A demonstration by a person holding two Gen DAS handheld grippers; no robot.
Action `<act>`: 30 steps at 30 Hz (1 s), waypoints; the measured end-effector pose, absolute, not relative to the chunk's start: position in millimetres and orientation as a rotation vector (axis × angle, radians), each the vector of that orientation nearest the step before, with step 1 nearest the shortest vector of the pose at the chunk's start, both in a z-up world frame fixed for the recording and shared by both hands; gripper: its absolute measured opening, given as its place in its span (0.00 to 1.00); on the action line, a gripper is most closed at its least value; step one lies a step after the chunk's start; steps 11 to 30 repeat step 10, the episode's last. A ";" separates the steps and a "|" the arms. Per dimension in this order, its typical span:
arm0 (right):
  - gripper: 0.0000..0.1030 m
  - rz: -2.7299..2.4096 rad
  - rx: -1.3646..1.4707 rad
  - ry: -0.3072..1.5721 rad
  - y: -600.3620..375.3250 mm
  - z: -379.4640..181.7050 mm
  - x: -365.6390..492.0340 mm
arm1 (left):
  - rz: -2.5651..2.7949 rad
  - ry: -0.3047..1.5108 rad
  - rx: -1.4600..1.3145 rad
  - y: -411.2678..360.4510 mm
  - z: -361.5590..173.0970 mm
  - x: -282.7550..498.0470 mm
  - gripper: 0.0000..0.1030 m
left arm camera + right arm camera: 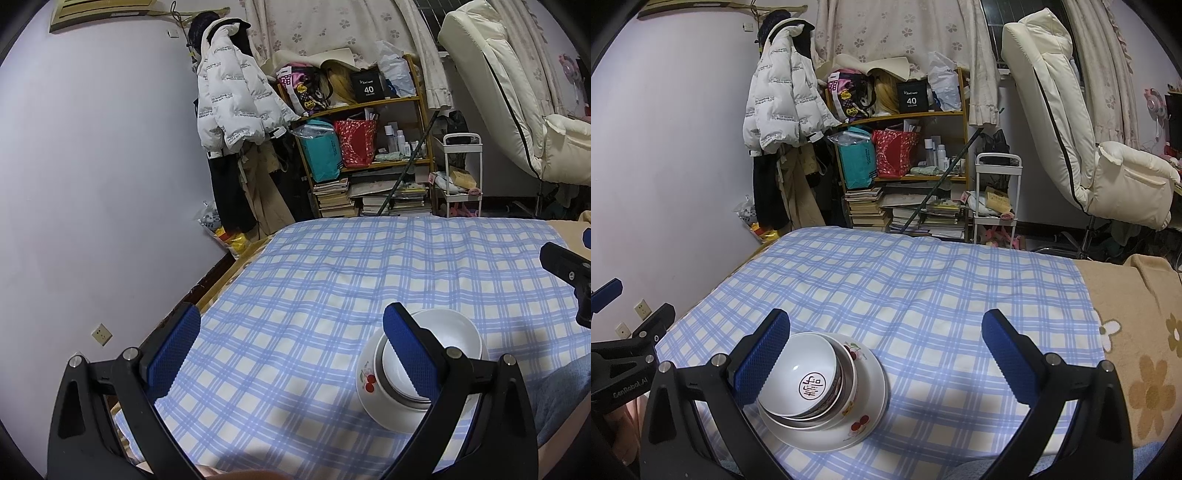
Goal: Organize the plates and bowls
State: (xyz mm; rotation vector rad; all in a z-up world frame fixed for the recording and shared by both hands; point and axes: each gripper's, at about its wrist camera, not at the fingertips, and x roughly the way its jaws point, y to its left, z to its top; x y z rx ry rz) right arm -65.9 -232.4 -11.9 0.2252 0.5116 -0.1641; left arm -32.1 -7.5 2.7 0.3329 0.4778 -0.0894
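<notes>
A stack of white bowls (809,380) sits nested on a white plate (862,417) with cherry prints, on the blue checked cloth (923,295). The top bowl has a round red mark inside. My right gripper (886,354) is open and empty, its left finger just beside the stack. In the left wrist view the same stack of bowls (439,343) and plate (373,391) lie behind my right finger. My left gripper (291,350) is open and empty, left of the stack.
A tan flowered blanket (1145,350) covers the bed's right side. A wall (92,184) runs along the left edge. Beyond the bed stand a cluttered shelf (905,155), hanging coats (779,110), a small white cart (997,199) and a cream recliner (1089,147).
</notes>
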 end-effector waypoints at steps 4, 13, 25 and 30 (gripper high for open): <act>1.00 -0.162 0.224 0.514 -233.5 -11.9 -66.2 | -0.095 0.478 0.332 -5.6 1.6 -31.5 0.95; 1.00 -0.162 0.223 0.515 -234.3 -11.9 -66.1 | -0.098 0.481 0.331 -3.5 0.8 -30.6 0.95; 1.00 -0.162 0.223 0.515 -234.3 -11.9 -66.1 | -0.098 0.481 0.331 -3.5 0.8 -30.6 0.95; 1.00 -0.162 0.223 0.515 -234.3 -11.9 -66.1 | -0.098 0.481 0.331 -3.5 0.8 -30.6 0.95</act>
